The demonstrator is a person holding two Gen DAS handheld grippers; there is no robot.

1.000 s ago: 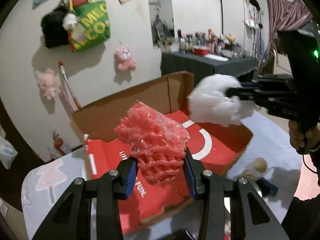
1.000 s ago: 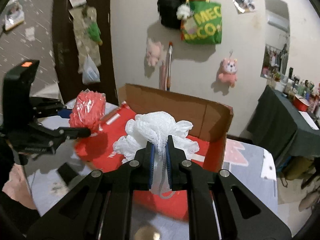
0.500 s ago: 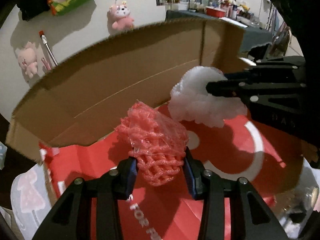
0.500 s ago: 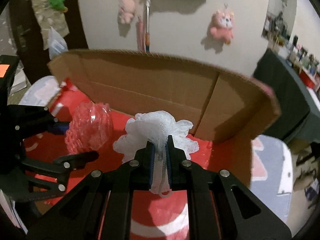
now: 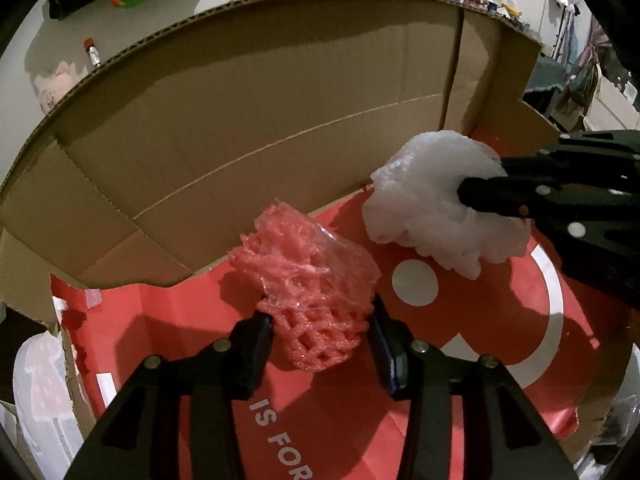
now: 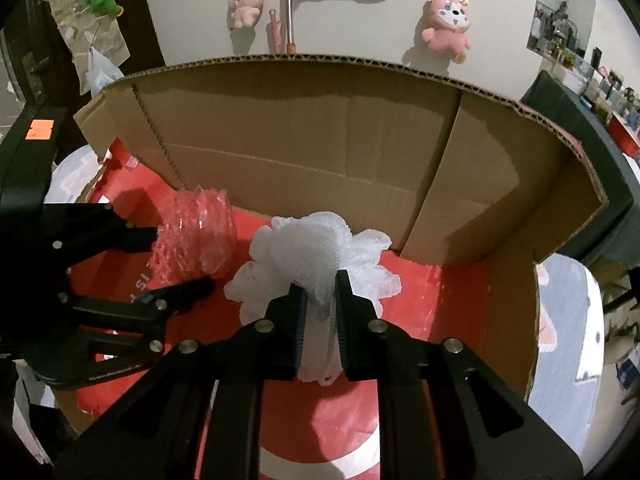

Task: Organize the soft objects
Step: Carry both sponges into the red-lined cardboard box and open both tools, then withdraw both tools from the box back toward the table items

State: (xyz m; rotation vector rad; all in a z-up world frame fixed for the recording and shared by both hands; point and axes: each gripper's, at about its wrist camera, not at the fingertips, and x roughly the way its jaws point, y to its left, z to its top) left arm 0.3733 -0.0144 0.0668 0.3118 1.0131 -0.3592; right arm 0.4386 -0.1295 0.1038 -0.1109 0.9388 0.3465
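Observation:
A pink foam net (image 5: 308, 276) wrapped in clear film sits between the fingers of my left gripper (image 5: 322, 332), low over the red printed floor (image 5: 460, 380) of an open cardboard box (image 5: 280, 120). The pads still touch the net while the jaws are opening. To its right, my right gripper (image 6: 320, 292) pinches a white mesh bath pouf (image 6: 312, 240) inside the same box, and its jaws are starting to open too. The pouf (image 5: 432, 200) hangs just above the red floor. In the right wrist view the pink net (image 6: 196, 240) lies left of the pouf, held by the left gripper (image 6: 182, 260).
The tall brown back wall (image 6: 320, 152) of the box rises right behind both objects. The box stands on a white-clothed table (image 6: 568, 320). Pink plush toys (image 6: 446, 24) hang on the wall behind. A dark table (image 6: 592, 112) with clutter stands at the right.
Both grippers came down and forward into the box with their objects, then stopped. The fingers of each gripper stand slightly wider apart than before.

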